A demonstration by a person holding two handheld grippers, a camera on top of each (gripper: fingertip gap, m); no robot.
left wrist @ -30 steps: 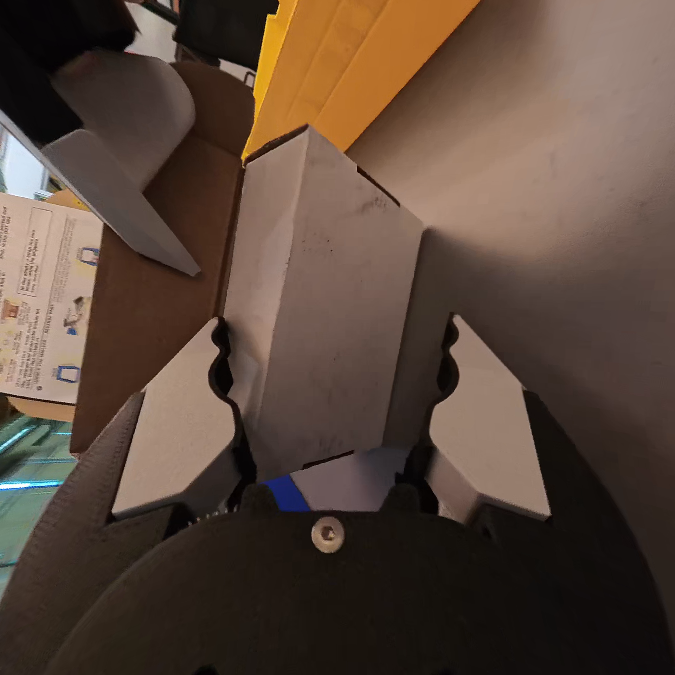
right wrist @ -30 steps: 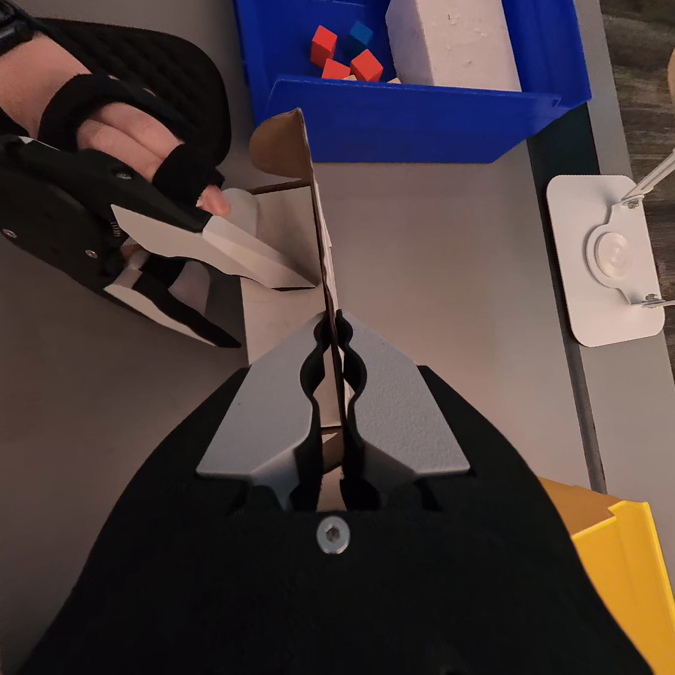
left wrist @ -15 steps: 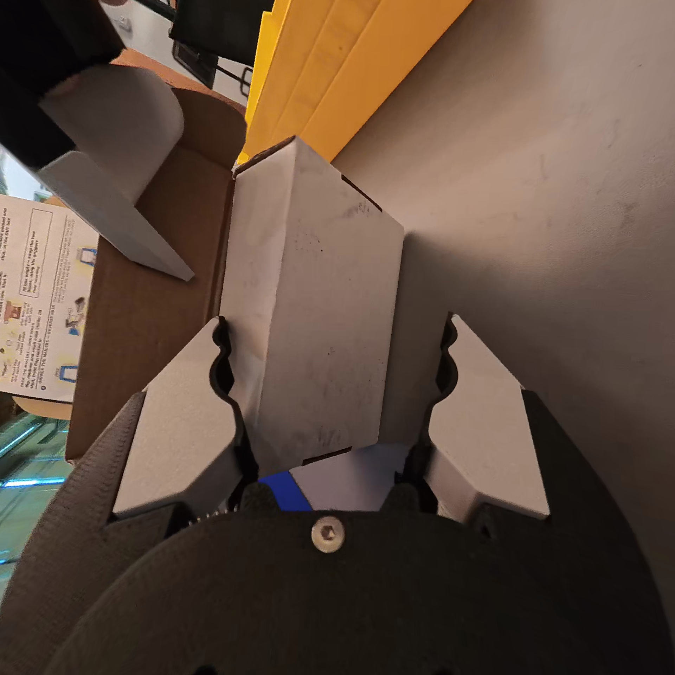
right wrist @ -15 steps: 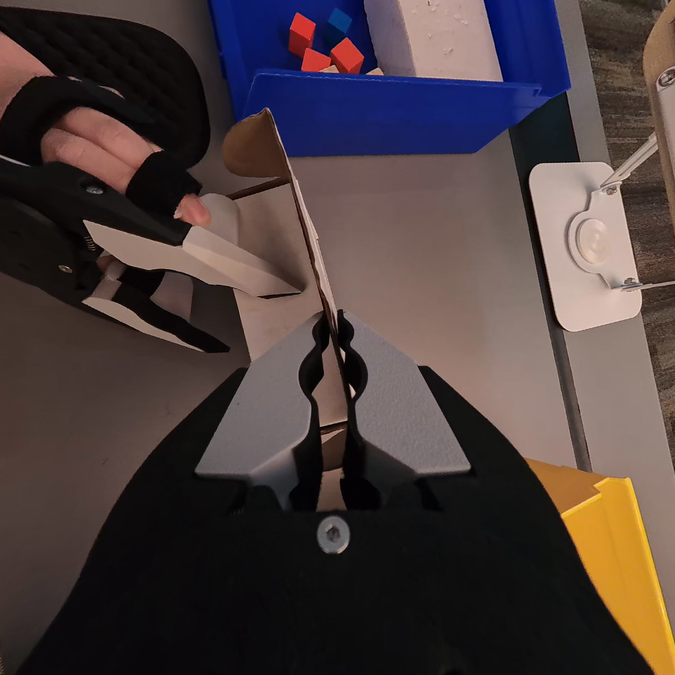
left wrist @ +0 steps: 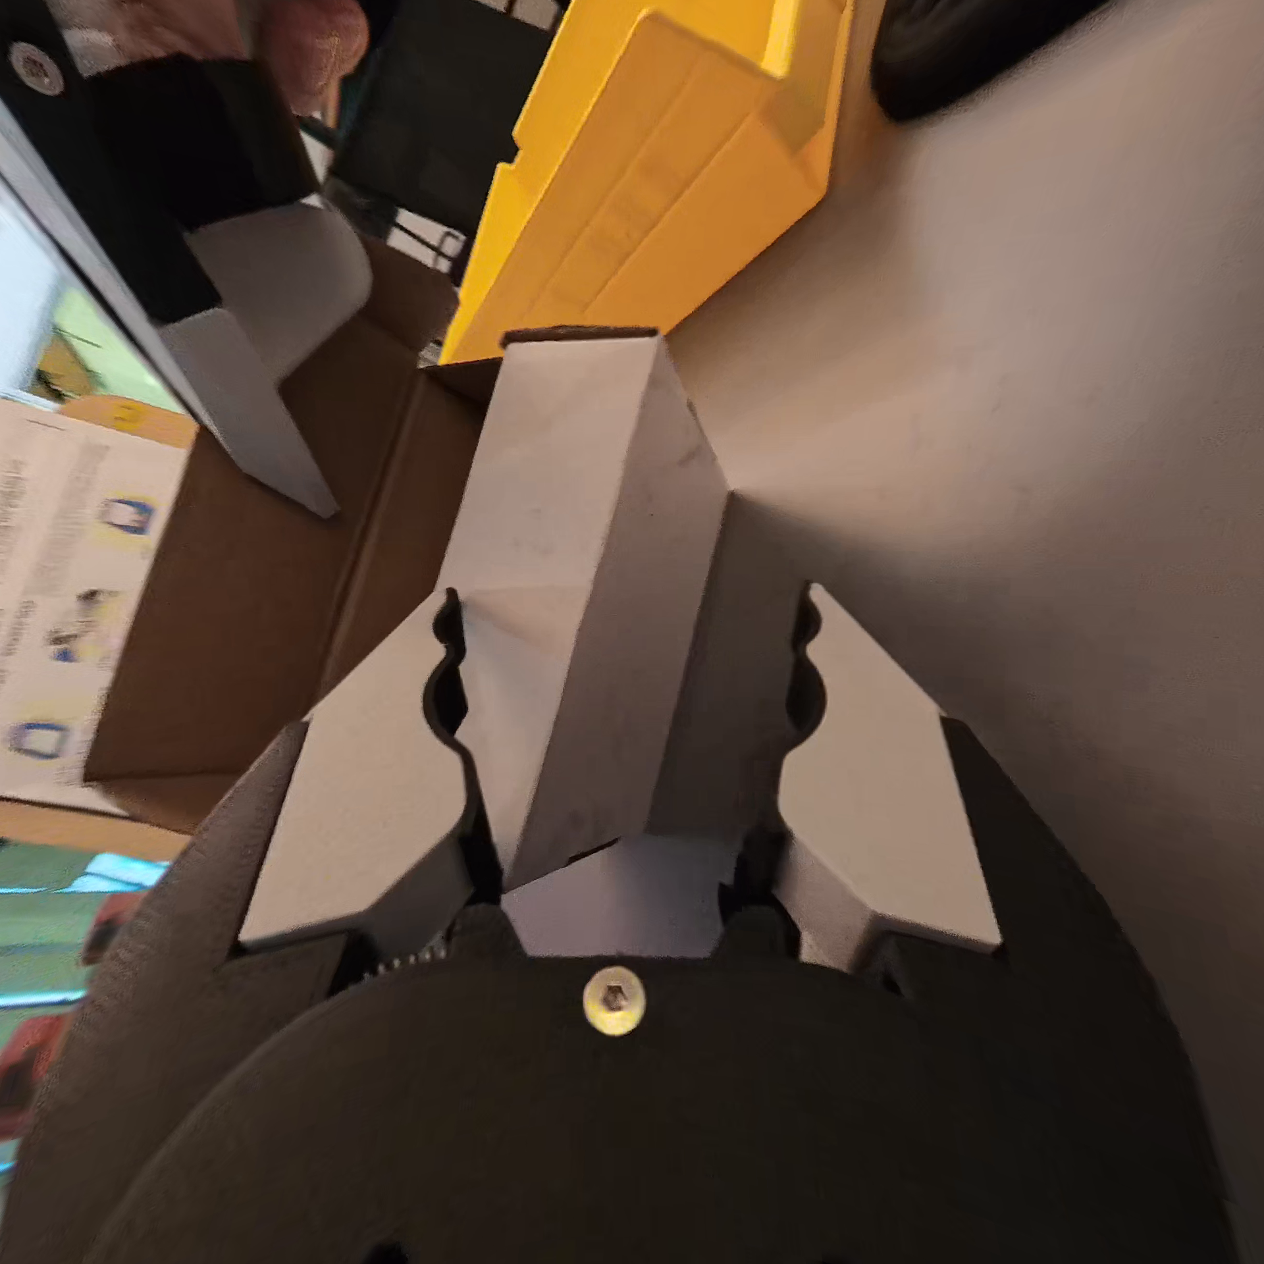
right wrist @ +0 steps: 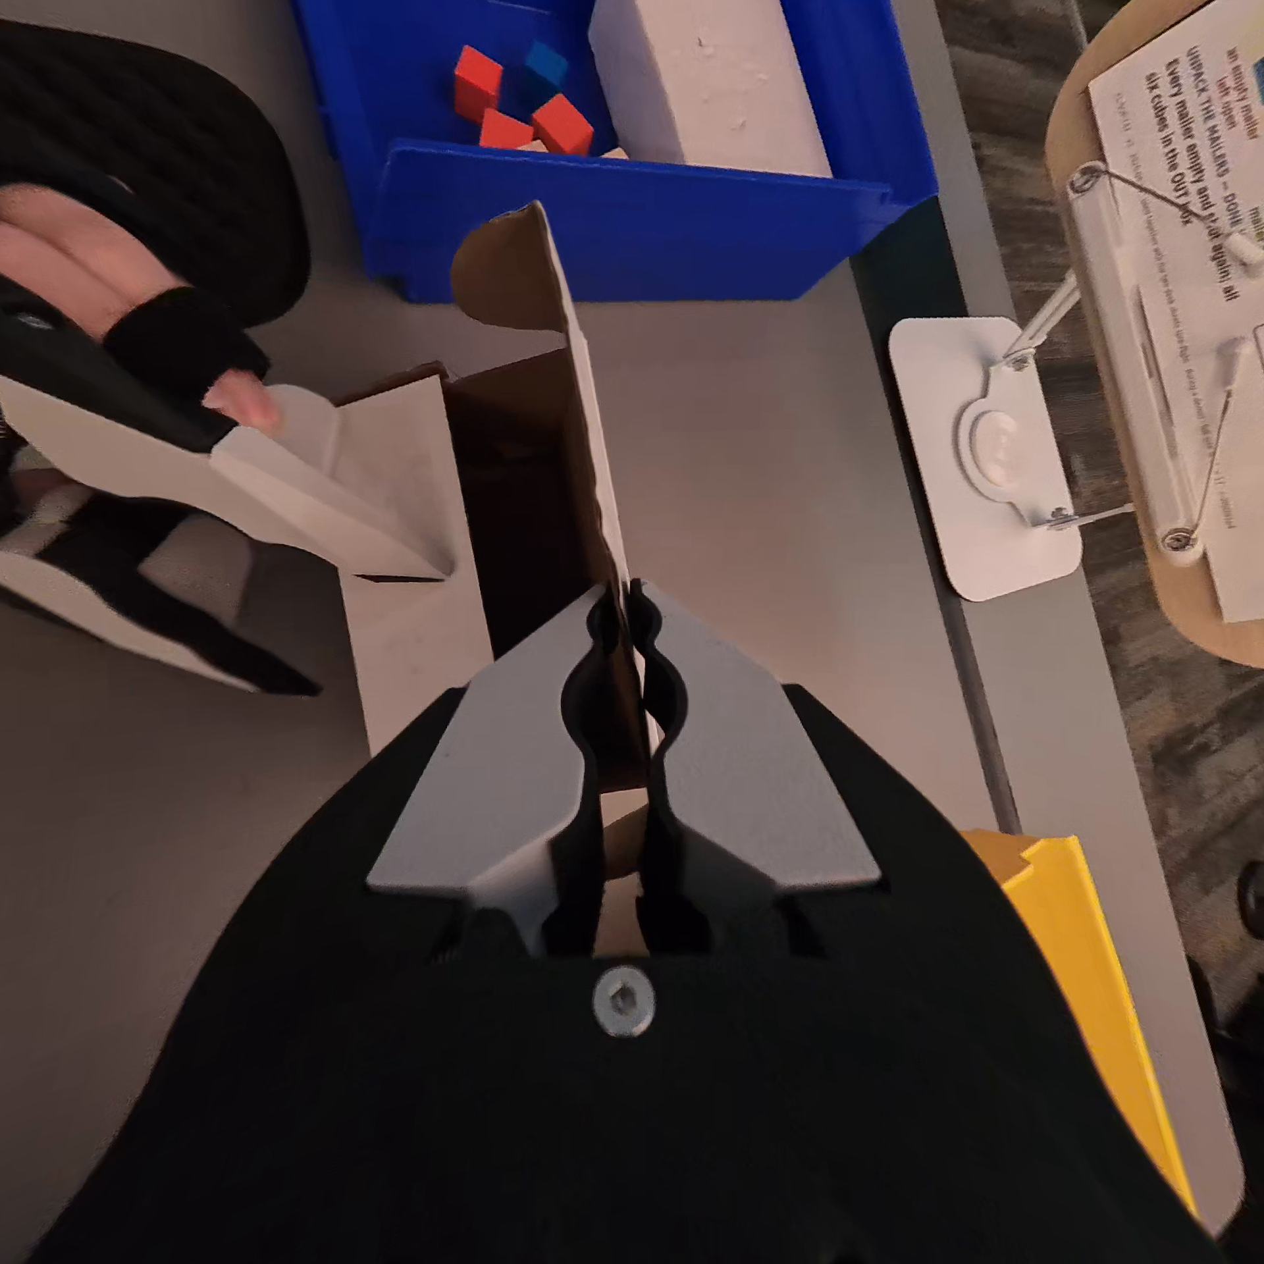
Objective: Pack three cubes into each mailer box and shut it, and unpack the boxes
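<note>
White mailer box point(right wrist: 410, 615) lying open on the table point(right wrist: 752, 479), brown inside, lid point(right wrist: 581, 424) raised upright, edge-on in the right wrist view, with a rounded tab at its top corner. Front wall point(left wrist: 581, 581) of the box white outside, seen close in the left wrist view. Red cubes point(right wrist: 506, 130) and one blue cube point(right wrist: 546, 63) loose in the blue bin point(right wrist: 615, 226) beyond, beside a second white box point(right wrist: 704, 82).

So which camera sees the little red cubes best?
The right wrist view: three red cubes lie beside a blue cube in the blue bin. The left wrist view shows no cubes, only the mailer box.
</note>
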